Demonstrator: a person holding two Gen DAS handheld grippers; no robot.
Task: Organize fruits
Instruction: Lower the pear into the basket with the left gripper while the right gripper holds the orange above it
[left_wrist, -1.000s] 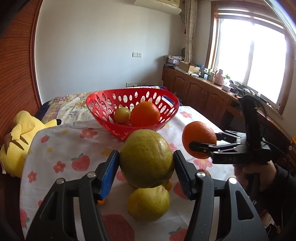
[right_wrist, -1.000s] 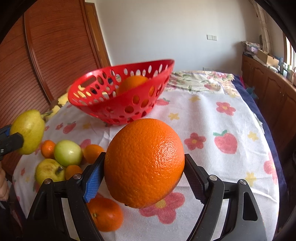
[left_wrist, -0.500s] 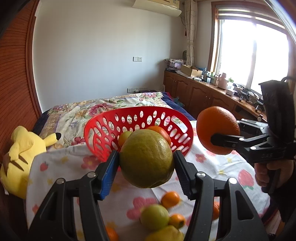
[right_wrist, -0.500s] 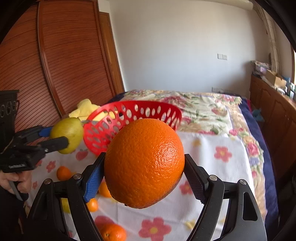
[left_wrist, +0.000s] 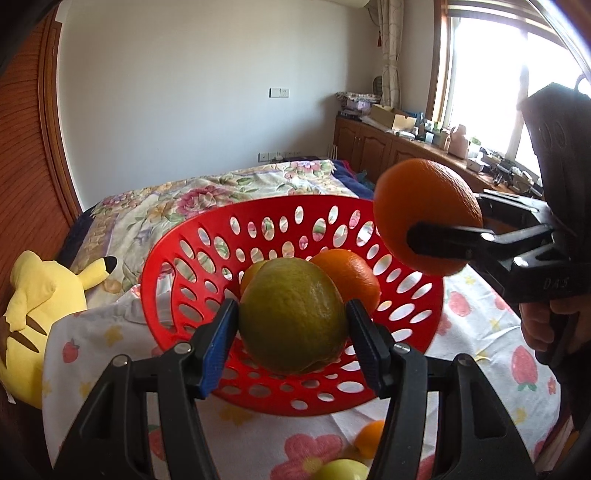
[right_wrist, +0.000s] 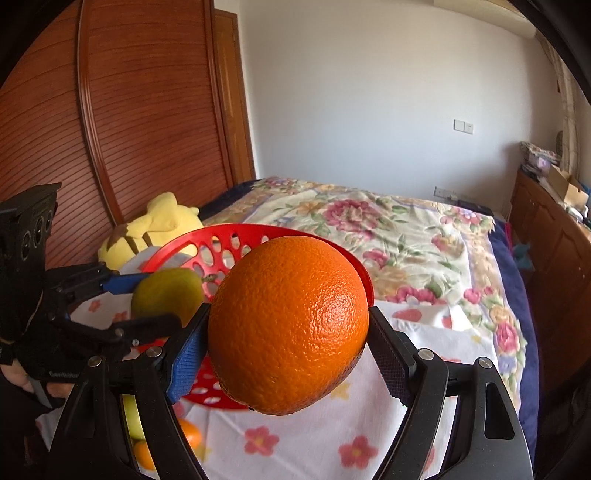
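- 1 red basket holds 2 fruits.
- Left gripper jaws clamp 1 green lemon above the basket's near rim.
- Right gripper jaws clamp 1 orange beside the rim.

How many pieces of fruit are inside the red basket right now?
2 visible: an orange and a smaller yellowish fruit beside it, both in the red basket behind the green citrus held in the left gripper. That citrus may hide more.
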